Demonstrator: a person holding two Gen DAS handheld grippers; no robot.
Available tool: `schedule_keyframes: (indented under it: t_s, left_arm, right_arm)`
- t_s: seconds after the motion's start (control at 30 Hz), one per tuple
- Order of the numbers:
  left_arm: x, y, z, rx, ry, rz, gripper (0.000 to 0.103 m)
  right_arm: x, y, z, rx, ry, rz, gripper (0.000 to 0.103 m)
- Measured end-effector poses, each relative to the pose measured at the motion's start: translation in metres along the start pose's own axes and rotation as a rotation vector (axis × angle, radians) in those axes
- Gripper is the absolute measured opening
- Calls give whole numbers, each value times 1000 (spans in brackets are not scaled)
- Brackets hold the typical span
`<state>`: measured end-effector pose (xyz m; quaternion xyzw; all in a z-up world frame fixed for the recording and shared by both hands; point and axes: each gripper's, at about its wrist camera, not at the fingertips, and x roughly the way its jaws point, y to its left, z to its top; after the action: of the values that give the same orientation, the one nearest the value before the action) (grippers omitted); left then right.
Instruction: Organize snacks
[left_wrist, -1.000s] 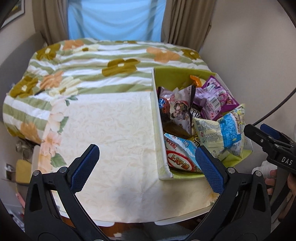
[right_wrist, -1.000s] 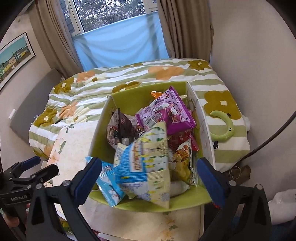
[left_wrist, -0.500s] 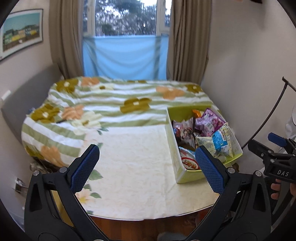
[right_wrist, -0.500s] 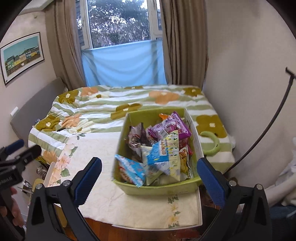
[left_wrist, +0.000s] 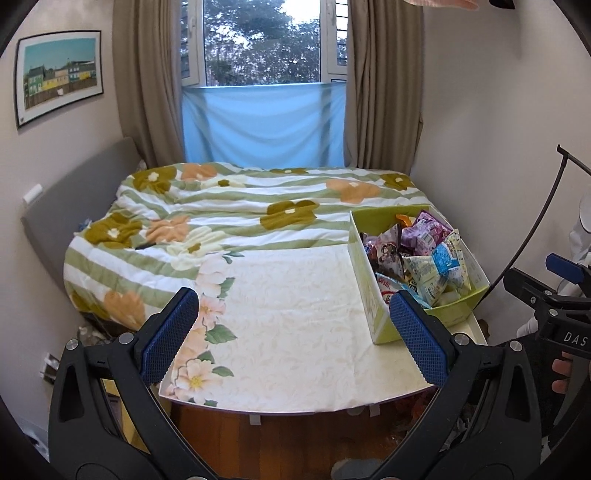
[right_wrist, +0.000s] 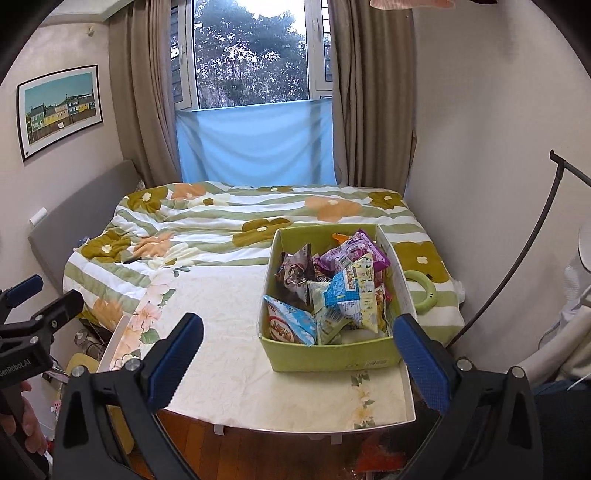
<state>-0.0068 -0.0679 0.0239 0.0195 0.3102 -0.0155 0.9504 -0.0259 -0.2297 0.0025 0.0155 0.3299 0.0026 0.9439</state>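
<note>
Both grippers have pulled back and up from the green box since 1 second ago: then the snack packets filled the right wrist view from close above, now the whole table and the bed beyond it are in sight. The left gripper hangs over the near edge of the table, its jaws wide apart and holding nothing. The right gripper is the same, jaws spread and empty, with the box showing between them.

The snacks are piled loose inside the box, which sits on the right side of the table, near its far edge. A blue and red packet leans at the near left corner; a purple one lies toward the far side. No packet lies on the tablecloth.

With everything in the box and both tools backed off empty, the sorting looks finished or very nearly so.
</note>
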Motion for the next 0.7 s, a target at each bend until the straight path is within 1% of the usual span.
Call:
schedule_keyframes:
  t_s: [0.33, 0.7]
  left_arm:
    - [-2, -1, 1, 5, -13, -8, 103]
    - [-2, -2, 1, 7, -17, -7, 103]
  right_arm:
    - [-5, 6, -3, 5, -7, -19, 102]
    - [-6, 6, -4, 4, -8, -18, 102]
